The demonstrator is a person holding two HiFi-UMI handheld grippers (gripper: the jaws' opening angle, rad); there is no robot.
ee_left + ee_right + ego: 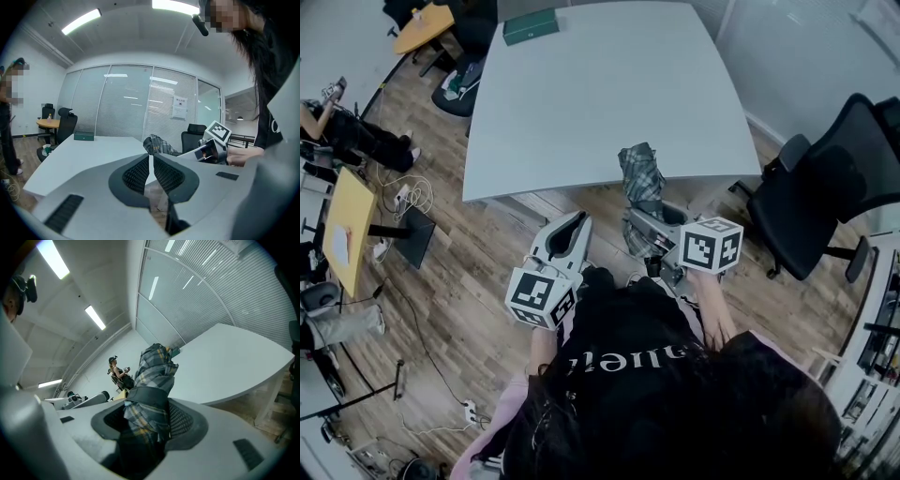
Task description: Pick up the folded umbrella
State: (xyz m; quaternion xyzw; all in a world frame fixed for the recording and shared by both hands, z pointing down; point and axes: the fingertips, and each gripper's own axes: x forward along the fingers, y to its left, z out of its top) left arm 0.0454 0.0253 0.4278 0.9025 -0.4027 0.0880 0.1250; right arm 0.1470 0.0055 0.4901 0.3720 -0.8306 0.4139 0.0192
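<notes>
You're holding the left tongs [570, 230] pinched together on nothing, hovering over the floor just short of the desk [600, 112]. Right of them, the right tongs [649, 223] are clamping the folded umbrella [641, 172] around its lower part. The plaid bundle is sticking forward and up out of the jaws, its far end showing over the desk's near edge. Can't tell if it's touching the desk; looks clear.

Risks: the pads are biting on soft folded fabric, not obviously the shaft, so it could be slipping or sagging if you're tilting or swinging fast. The free end is riding close to the desk edge, so a forward dip could be knocking it and twisting it in the grip. The office chair [825, 192] is sitting near on the right, so a wide swing that way could be clipping it.

Containers: only a green box [531, 25] at the desk's far edge, closed, contents not showing.
</notes>
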